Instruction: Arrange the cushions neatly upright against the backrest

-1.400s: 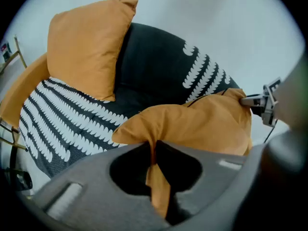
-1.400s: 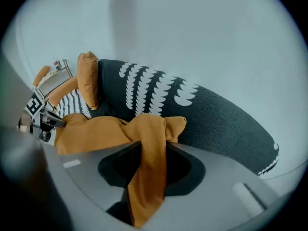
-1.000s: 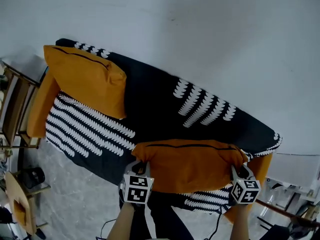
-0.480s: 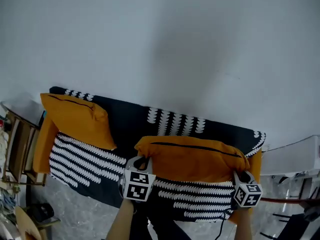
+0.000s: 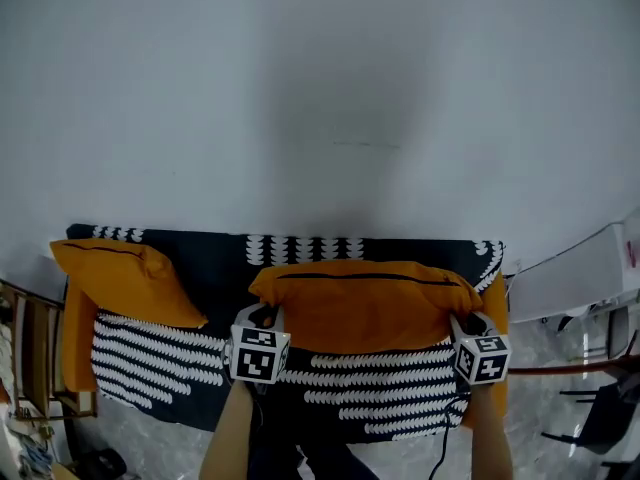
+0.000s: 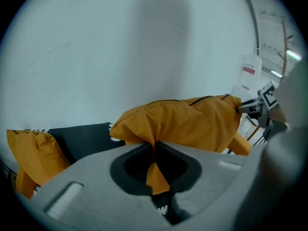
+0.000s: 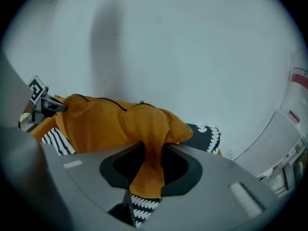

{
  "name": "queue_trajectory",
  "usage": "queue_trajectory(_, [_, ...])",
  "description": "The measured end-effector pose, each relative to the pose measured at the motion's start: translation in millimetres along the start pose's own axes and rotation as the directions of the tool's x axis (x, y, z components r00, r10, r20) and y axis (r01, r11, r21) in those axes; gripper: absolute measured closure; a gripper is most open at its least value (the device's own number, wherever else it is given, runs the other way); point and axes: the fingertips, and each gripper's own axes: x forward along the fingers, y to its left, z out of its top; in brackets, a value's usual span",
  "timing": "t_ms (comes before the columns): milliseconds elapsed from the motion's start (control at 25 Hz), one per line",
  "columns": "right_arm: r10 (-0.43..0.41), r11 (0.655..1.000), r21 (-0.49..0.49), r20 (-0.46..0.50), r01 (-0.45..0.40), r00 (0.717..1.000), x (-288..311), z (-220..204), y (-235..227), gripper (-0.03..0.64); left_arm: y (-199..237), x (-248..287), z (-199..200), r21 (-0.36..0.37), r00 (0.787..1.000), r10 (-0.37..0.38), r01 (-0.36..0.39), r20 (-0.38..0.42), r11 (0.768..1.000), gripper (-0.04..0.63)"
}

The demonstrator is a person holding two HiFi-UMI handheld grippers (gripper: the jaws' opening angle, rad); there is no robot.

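An orange cushion with a dark zip along its top hangs above the sofa seat, held at both lower corners. My left gripper is shut on its left corner, a thin pinch of fabric between the jaws. My right gripper is shut on the right corner, a thicker fold. The cushion stands nearly upright in front of the black backrest. A second orange cushion leans against the backrest at the left end.
The sofa wears a black cover with white leaf stripes and has orange arms. A pale wall rises right behind the backrest. A wooden chair stands at the left, white furniture at the right.
Both grippers have carried the held cushion up and back from the seat's front edge towards the backrest. The view has tilted up, so more wall shows.
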Motion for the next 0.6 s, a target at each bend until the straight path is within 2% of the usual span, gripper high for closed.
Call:
queue_trajectory(320, [-0.001, 1.0, 0.001, -0.052, 0.001, 0.999, 39.5, -17.0, -12.9, 0.499, -5.4, 41.7, -20.5, 0.059, 0.996, 0.001, 0.005, -0.086, 0.998, 0.574])
queue_trajectory(600, [-0.011, 0.999, 0.051, -0.059, 0.014, 0.998, 57.2, -32.5, -16.6, 0.492, 0.0, 57.0, -29.2, 0.013, 0.996, -0.003, 0.004, -0.087, 1.0, 0.557])
